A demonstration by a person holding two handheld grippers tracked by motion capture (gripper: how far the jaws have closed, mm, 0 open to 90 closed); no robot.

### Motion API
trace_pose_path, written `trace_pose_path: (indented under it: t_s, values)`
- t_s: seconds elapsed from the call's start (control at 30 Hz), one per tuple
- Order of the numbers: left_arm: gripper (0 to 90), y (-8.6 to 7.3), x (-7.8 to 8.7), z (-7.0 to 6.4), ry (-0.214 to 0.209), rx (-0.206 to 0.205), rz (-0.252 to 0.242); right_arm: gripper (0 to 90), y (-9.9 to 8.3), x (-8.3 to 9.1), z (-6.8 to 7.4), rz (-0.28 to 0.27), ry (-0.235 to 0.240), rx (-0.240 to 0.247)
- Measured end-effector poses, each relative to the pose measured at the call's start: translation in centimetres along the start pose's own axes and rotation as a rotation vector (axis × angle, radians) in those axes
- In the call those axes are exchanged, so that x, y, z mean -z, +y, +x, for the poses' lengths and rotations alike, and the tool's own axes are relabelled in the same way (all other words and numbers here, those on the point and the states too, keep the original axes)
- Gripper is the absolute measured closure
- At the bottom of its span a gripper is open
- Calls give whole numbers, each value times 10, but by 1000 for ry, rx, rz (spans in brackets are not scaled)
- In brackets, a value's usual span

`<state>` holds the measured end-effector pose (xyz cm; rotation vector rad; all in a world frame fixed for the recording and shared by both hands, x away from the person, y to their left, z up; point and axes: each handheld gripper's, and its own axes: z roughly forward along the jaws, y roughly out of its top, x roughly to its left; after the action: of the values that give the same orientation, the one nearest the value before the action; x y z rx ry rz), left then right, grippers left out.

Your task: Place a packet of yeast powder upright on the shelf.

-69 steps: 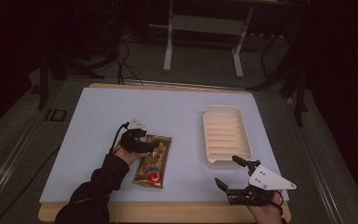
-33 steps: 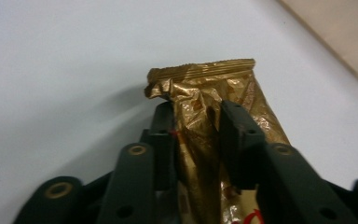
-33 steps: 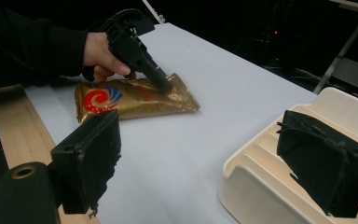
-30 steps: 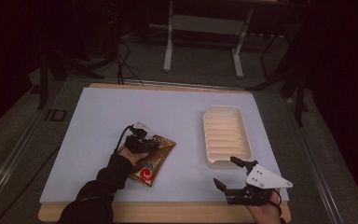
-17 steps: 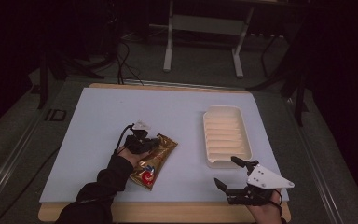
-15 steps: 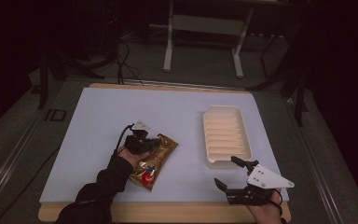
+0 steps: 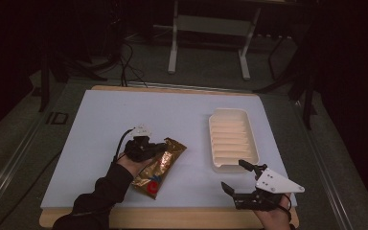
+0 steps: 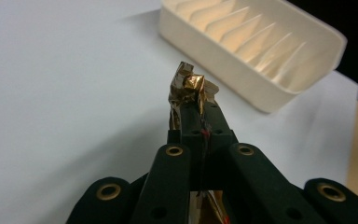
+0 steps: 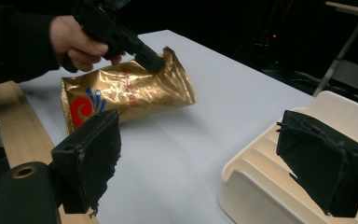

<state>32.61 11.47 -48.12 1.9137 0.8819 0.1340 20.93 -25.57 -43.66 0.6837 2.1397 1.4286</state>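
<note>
White tabletop | my left gripper pinches gold snack bag corner | my right gripper gapes beside ridged tray

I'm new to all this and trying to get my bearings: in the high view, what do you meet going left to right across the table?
Left claw → gold snack bag → cream ridged tray → right claw.
</note>
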Motion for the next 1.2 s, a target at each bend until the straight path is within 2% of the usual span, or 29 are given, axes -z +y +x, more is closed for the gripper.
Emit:
trace_pose_path:
  t_s: [0.23, 0.47, 0.63, 0.67, 0.73, 0.83, 0.97, 1.2]
  values:
    - [900, 4, 16, -16, -28, -37, -43, 118, 2, 1, 1, -6, 16, -4]
    - [900, 7, 34, -29, -55, -55, -94, 117, 4, 1, 2, 10, -15, 25]
    - [900, 7, 43, -40, -75, -79, -145, 130, 5, 1, 2, 7, 3, 21]
    - [900, 6, 45, -41, -89, -78, -158, 136, 5, 1, 2, 4, 5, 26]
    - [900, 6, 47, -44, -99, -98, -174, 157, 6, 2, 1, 1, 11, 6]
    - [900, 3, 49, -46, -102, -123, -207, 193, 10, 2, 0, 34, 14, -18]
    - [900, -1, 53, -47, -111, -152, -284, 206, 16, 3, -2, 24, 11, -14]
    - [900, -5, 61, -49, -140, -155, -359, 233, 32, 1, -7, 12, 5, 16]
